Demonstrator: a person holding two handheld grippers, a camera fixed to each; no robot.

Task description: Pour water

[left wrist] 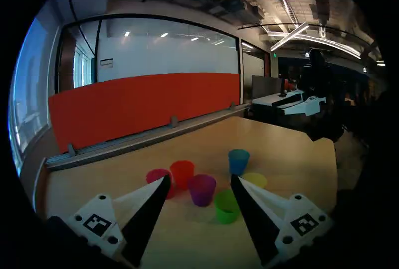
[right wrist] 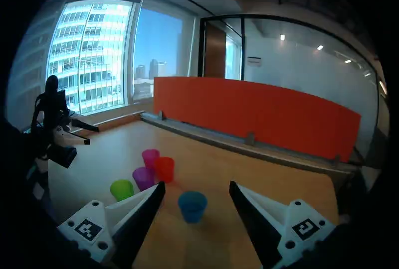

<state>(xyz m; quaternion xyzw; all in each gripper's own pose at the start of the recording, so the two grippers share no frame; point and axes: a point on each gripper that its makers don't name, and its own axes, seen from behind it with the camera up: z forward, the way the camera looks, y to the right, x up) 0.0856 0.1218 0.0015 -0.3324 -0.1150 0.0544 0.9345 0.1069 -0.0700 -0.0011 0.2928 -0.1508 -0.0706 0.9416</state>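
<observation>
Left gripper view: left gripper (left wrist: 199, 187) open, empty. Coloured cups (left wrist: 202, 189) bunched mid-table (left wrist: 299, 154), with bare wood out to the far and right edges.
Right gripper view: right gripper (right wrist: 197, 185) open, empty. Blue cup (right wrist: 192, 205) sits between its fingers, apart from the others.

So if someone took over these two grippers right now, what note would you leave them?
Left gripper: open, empty.
Right gripper: open, empty, facing the blue cup.
Cups clustered on the table: pink cup, red cup, purple cup, green cup, blue cup, yellow cup.
Done: nothing picked up yet.
Left: grip a cup and pour; I cannot tell which holds water.
</observation>
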